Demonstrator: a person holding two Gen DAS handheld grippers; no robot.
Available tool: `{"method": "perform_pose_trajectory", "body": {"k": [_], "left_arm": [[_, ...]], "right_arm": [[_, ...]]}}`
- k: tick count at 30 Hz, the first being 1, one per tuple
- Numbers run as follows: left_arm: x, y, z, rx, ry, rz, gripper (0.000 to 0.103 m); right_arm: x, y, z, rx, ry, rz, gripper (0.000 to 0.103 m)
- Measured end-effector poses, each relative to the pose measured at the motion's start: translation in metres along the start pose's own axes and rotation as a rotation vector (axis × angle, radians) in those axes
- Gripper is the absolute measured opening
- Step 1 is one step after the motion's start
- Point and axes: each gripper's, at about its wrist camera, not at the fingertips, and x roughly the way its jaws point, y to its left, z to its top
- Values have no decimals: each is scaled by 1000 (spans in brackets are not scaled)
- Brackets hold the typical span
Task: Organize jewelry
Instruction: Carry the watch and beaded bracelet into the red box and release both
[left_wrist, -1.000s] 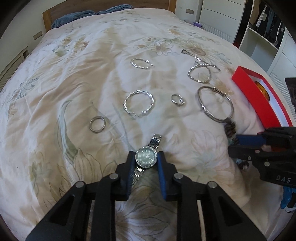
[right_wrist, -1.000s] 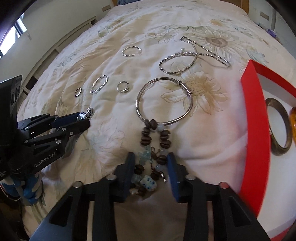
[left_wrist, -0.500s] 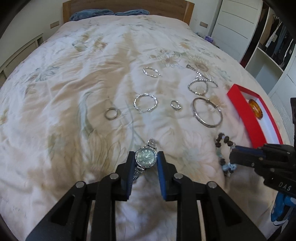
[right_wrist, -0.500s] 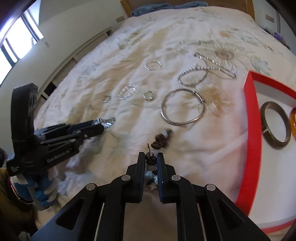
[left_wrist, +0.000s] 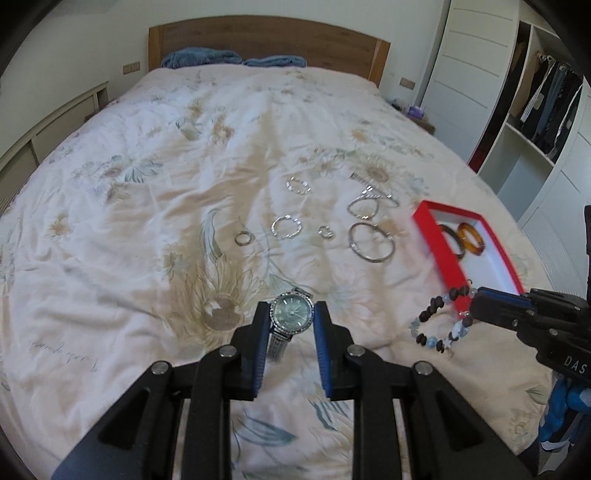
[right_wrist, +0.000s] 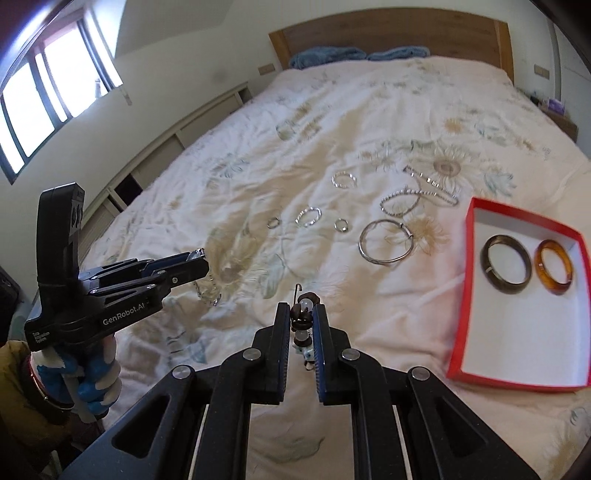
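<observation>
Jewelry scattered on floral bedspread, wooden headboard, hand-held grippers clamping watch and beaded bracelet

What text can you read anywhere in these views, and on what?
"GenRobot.AI": side of the left gripper.
"DAS", cut off at the frame edge: body of the right gripper.
Small print on the left gripper's handle: too small.
Watch dial markings: too blurred.

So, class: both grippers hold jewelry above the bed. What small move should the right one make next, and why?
Probably carry the beaded bracelet sideways over the red box. The right gripper is shut on it, its beads dangle clear of the quilt, and the box beside it already holds two bangles with white floor free. The left gripper holds the watch.
</observation>
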Motion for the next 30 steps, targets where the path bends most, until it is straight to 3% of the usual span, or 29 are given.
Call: {"method": "perform_pose_trajectory", "body": {"k": [7,14,23,30], "left_arm": [[-27,-37,0,25,-32,-38,22],[-24,-101,18,91,-39,-113,22],[25,-204,54,221,-5,-220,22],[80,-257,60,272,69,-261,22]], "right_arm": [[-48,-7,-7,8,-80,-25,12],[-91,-54,-3,49,-146,-90,12],[-119,-138,11,100,-165,-200,12],[-97,-200,6,171,-129,-228,12]]}}
